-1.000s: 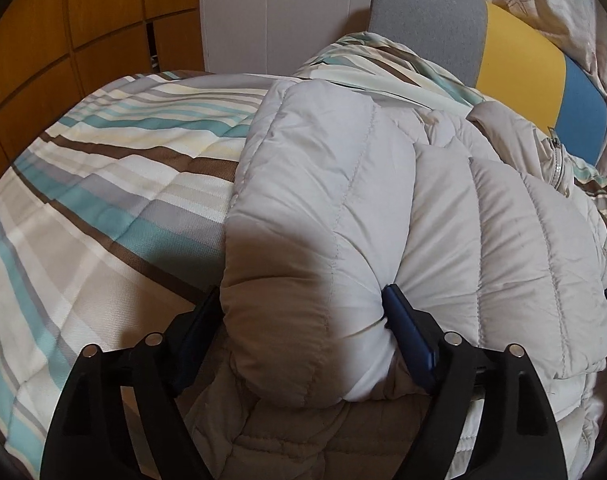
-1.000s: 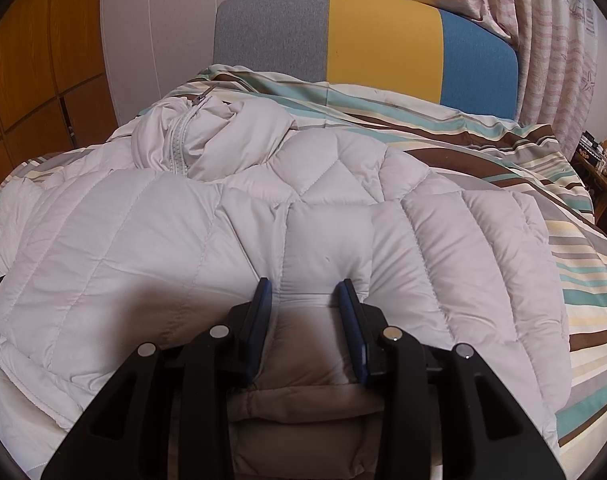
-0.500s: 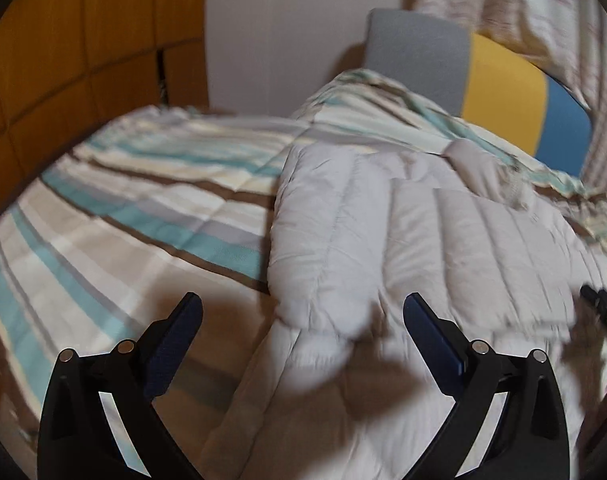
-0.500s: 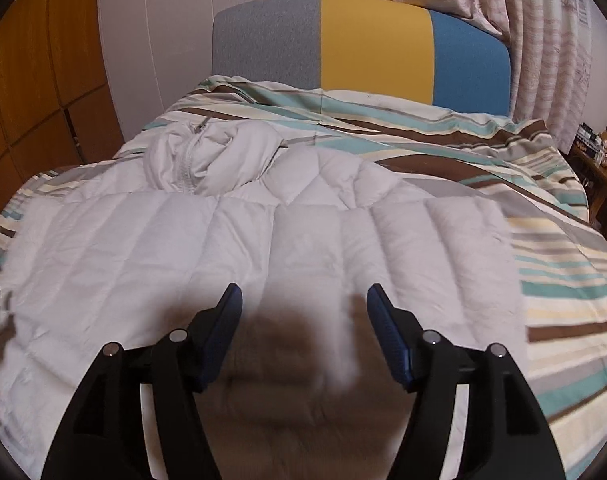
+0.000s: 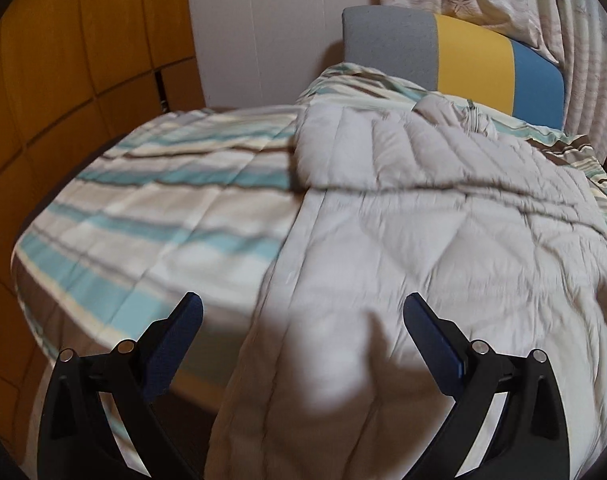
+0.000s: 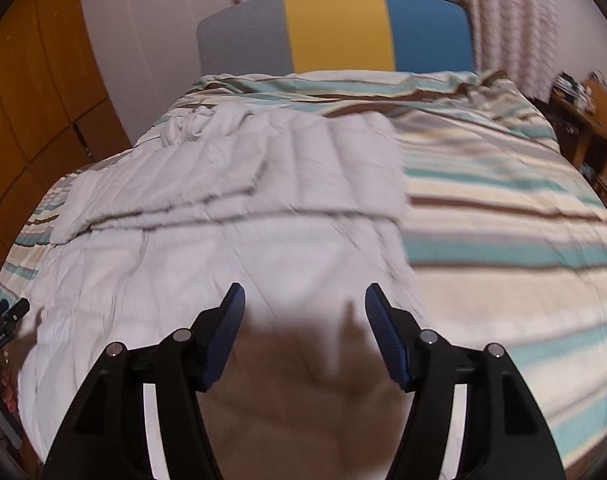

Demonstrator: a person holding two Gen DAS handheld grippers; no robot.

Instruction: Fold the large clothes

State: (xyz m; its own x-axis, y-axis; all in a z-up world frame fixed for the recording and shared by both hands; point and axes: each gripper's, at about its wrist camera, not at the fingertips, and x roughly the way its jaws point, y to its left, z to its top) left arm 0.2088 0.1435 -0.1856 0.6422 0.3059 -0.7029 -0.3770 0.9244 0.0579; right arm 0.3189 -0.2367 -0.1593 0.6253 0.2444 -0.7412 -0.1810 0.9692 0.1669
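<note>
Though one fold lies across the jacket (image 5: pixel 443 216), which is spread on the bed (image 5: pixel 163 208), more folding looks due. Left tool (image 5: pixel 303 332) gapes wide, empty; right tool (image 6: pixel 305 332) partly apart, empty. Both have just been opening, nothing between.

Left claw (image 5: pixel 303 312), right claw (image 6: pixel 305 300) agape

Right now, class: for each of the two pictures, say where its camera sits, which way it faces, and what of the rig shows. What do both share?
Left wrist: on the left gripper, facing down the bed; open fingers over the jacket.
Right wrist: on the right gripper, same direction; open fingers, left gripper's tip at the left edge.
Shared: jacket, striped bedspread, grey-yellow-blue headboard.
</note>
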